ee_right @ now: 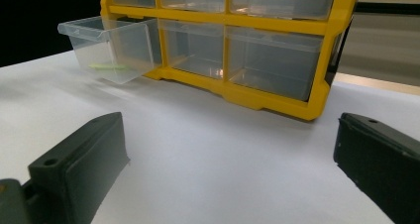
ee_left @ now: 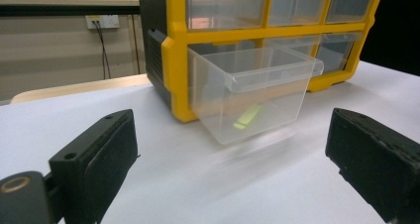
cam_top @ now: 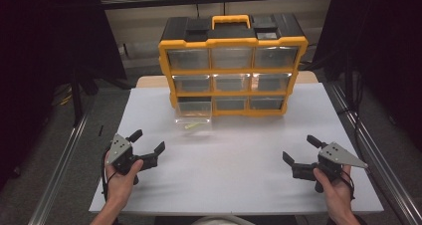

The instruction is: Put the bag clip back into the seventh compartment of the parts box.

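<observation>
Here, left tongs (cam_top: 148, 146) and right tongs (cam_top: 298, 149) rest low over the white bench (cam_top: 234, 160), both spread apart, holding nothing. Clear drawer (ee_left: 250, 97) pulled out of yellow organizer (cam_top: 232, 65), bottom-left slot; small green piece (ee_left: 246, 117) inside it.

organizer (cam_top: 232, 70) at table's (cam_top: 239, 180) back; its bottom-left drawer (cam_top: 193, 119) juts forward.

We look along our left gripper (ee_left: 233, 169), its black fingers (ee_left: 101, 159) spread wide above the white tabletop (ee_left: 198, 184). Ahead, a clear drawer (ee_left: 252, 92) juts from the yellow organizer (ee_left: 176, 60), a small yellow-green piece (ee_left: 246, 118) lying inside.
</observation>
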A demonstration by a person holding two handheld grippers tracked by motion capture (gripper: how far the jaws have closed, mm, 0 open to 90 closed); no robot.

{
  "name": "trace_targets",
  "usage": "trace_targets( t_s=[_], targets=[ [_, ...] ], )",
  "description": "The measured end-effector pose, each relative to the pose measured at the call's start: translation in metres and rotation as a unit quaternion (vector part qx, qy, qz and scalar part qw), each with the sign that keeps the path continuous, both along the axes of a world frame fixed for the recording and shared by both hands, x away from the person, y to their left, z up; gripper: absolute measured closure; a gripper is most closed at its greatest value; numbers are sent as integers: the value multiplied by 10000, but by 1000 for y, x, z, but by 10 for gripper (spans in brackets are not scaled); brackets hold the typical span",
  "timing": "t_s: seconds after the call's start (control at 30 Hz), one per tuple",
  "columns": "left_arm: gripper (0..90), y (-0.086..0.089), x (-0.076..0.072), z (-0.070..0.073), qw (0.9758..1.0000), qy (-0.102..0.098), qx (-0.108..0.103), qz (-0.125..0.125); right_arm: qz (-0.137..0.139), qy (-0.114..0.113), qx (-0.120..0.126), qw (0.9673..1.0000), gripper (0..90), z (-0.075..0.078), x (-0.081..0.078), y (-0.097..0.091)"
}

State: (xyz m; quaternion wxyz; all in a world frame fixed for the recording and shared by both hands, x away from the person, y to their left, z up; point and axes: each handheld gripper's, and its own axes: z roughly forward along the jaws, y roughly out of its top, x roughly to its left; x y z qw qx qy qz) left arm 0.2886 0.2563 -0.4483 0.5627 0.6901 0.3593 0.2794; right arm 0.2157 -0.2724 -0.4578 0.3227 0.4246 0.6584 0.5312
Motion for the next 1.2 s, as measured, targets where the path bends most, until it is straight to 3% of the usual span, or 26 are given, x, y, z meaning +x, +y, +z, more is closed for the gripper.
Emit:
trace_targets(
  t_s=[0.07, 0.1, 0.2, 0.27, 0.37, 0.47, 0.5, 0.57, 0.63, 0.7, 0.77, 0.8, 0.87, 0.9, 0.97, 1.2],
  targets=[
    [56, 1, -5, -1, 9997, 121, -177, 82, 3, 1, -8, 10000, 0, 0, 0, 0],
    [56, 3, -7, -1, 9999, 98, -88, 45, 3, -3, -8, 10000, 0, 0, 0, 1],
    [55, 8, -13, -2, 9997, 173, -142, 49, -13, -13, -3, 10000, 0, 0, 0, 1],
    [55, 11, -17, 1, 9998, 133, -83, 154, -33, -26, -6, 10000, 0, 0, 0, 0],
    [56, 13, -23, 4, 9995, 67, -189, 243, -35, -33, 13, 10000, 0, 0, -1, 0],
    [56, 17, -28, 3, 9997, -5, 56, 249, -82, -22, 49, 10000, 0, 0, 0, 0],
    [56, 18, -30, 1, 9993, -37, 140, 351, -93, -23, 43, 9999, 0, 0, 0, -1],
    [56, 21, -32, -2, 9993, 96, 57, 350, -79, -33, 38, 10000, 0, 0, 0, -2],
    [56, 22, -34, -3, 9985, 182, -18, 520, -79, -7, 41, 10000, 0, 0, -1, -2],
    [57, 23, -35, -4, 9980, 218, -209, 555, -103, -8, 35, 9999, 0, -1, 0, -2],
    [55, 28, -37, -5, 9981, 222, -261, 518, -99, -1, 33, 9999, 0, -1, -1, -2],
    [42, 29, -37, -6, 9974, 233, -401, 547, -106, -2, 48, 9999, 0, 0, -1, -2],
    [35, 31, -36, -5, 9972, 190, -374, 614, -105, 10, 56, 9999, 0, 0, -1, -2],
    [33, 32, -36, -4, 9967, 124, -480, 641, -121, -6, 51, 9999, 0, 0, 0, -2],
    [28, 35, -34, -5, 9962, 236, -612, 581, -115, 17, 65, 9999, 0, 0, 0, -2],
    [28, 31, -37, -5, 9980, 221, -395, 447, -68, -11, 59, 10000, 0, 0, 0, -1]
  ],
)
